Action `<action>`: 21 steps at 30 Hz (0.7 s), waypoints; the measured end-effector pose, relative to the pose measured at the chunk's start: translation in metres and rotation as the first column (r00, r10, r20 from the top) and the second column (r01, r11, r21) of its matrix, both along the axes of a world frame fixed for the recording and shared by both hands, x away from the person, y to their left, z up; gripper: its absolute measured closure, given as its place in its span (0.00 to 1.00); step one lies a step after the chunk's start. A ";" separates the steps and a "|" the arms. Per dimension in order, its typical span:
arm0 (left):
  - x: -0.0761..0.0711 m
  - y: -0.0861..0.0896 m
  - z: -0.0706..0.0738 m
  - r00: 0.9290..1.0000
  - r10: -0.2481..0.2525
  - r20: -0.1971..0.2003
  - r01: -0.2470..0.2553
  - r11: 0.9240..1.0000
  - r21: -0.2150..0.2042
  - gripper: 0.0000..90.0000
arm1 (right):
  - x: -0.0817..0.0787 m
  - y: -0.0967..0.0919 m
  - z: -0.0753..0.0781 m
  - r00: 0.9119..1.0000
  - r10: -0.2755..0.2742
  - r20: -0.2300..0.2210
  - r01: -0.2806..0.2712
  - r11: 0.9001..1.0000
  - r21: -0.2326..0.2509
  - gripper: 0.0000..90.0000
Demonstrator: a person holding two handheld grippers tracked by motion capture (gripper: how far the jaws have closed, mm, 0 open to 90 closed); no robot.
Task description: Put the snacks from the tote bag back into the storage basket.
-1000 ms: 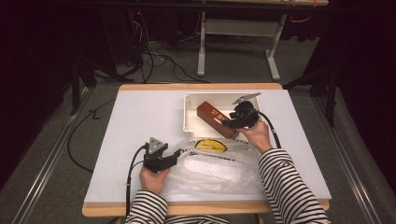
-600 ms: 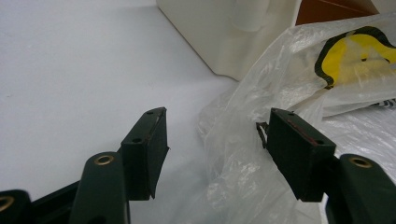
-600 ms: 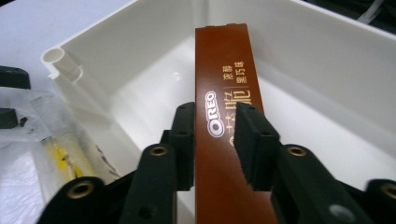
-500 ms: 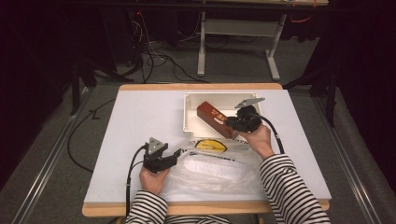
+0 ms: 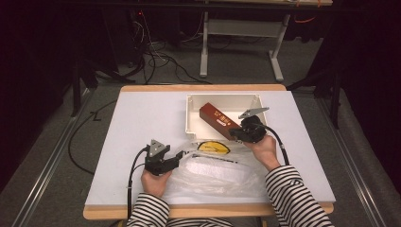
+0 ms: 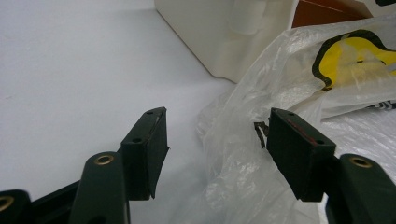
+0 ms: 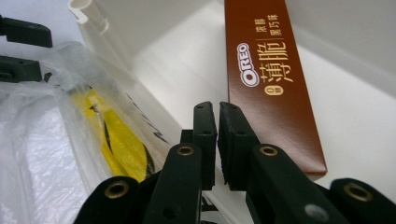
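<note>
— One container on the table (image 5: 142, 123): a white bin (image 5: 191, 116). Contents?
— A brown Oreo box (image 5: 217, 120), lying slanted across the bin's floor, label up.
— Right claw (image 7: 217, 135)?
— Over the bin's near wall, beside the box's near end; jaws have just been closing, almost together, nothing between them.
— Left claw (image 6: 215, 140)?
— Spread apart, released. A clear plastic bag (image 5: 213, 170) with a yellow print lies just outside the bin; its crumpled edge sits between the jaws.
</note>
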State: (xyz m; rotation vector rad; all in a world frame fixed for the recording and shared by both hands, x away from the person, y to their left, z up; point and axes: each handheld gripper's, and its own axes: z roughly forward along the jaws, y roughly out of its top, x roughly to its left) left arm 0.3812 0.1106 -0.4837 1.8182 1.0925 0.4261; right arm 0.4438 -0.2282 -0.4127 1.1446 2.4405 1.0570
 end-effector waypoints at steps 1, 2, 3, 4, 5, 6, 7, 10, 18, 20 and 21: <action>0.000 0.000 0.000 1.000 0.001 0.001 -0.001 1.000 0.002 0.43 | -0.001 0.001 0.000 1.000 0.003 0.002 -0.003 1.000 0.002 0.96; 0.000 0.000 0.000 1.000 0.001 0.000 -0.001 1.000 0.002 0.43 | -0.002 0.002 0.001 1.000 0.010 0.005 -0.010 1.000 0.002 0.96; 0.000 0.000 0.000 1.000 0.001 -0.003 -0.001 1.000 0.003 0.43 | -0.003 0.003 0.001 1.000 0.008 0.004 -0.008 1.000 -0.001 0.96; 0.000 0.000 0.000 1.000 0.001 -0.003 -0.001 1.000 0.003 0.43 | -0.004 0.003 0.001 1.000 0.012 0.005 -0.012 1.000 -0.005 0.97; 0.000 0.000 0.000 1.000 0.000 -0.003 0.000 1.000 0.003 0.43 | -0.005 0.003 0.001 1.000 0.014 0.001 -0.014 1.000 -0.006 0.97; 0.000 0.000 0.000 1.000 -0.001 -0.002 0.001 1.000 0.003 0.43 | -0.005 0.003 0.000 1.000 0.014 0.004 -0.014 1.000 -0.006 0.97; 0.000 0.000 0.000 1.000 -0.001 0.001 0.001 1.000 0.002 0.43 | -0.006 0.003 -0.002 1.000 0.012 0.000 -0.012 1.000 0.000 0.97; 0.000 0.000 0.000 1.000 -0.001 0.004 0.001 1.000 -0.002 0.43 | -0.006 0.003 -0.009 1.000 0.008 -0.024 -0.009 1.000 -0.018 0.98; -0.001 0.000 0.000 1.000 -0.004 0.009 0.004 1.000 -0.004 0.43 | -0.004 0.012 -0.011 1.000 0.001 -0.024 -0.002 0.998 -0.055 0.98; -0.001 0.000 0.000 1.000 -0.006 0.006 0.006 1.000 -0.005 0.43 | -0.001 0.014 -0.015 0.999 -0.008 -0.037 0.006 0.998 -0.065 0.98; -0.001 0.000 0.000 1.000 -0.007 0.006 0.007 1.000 -0.006 0.43 | 0.001 0.015 -0.017 0.999 -0.015 -0.041 0.012 0.998 -0.067 0.98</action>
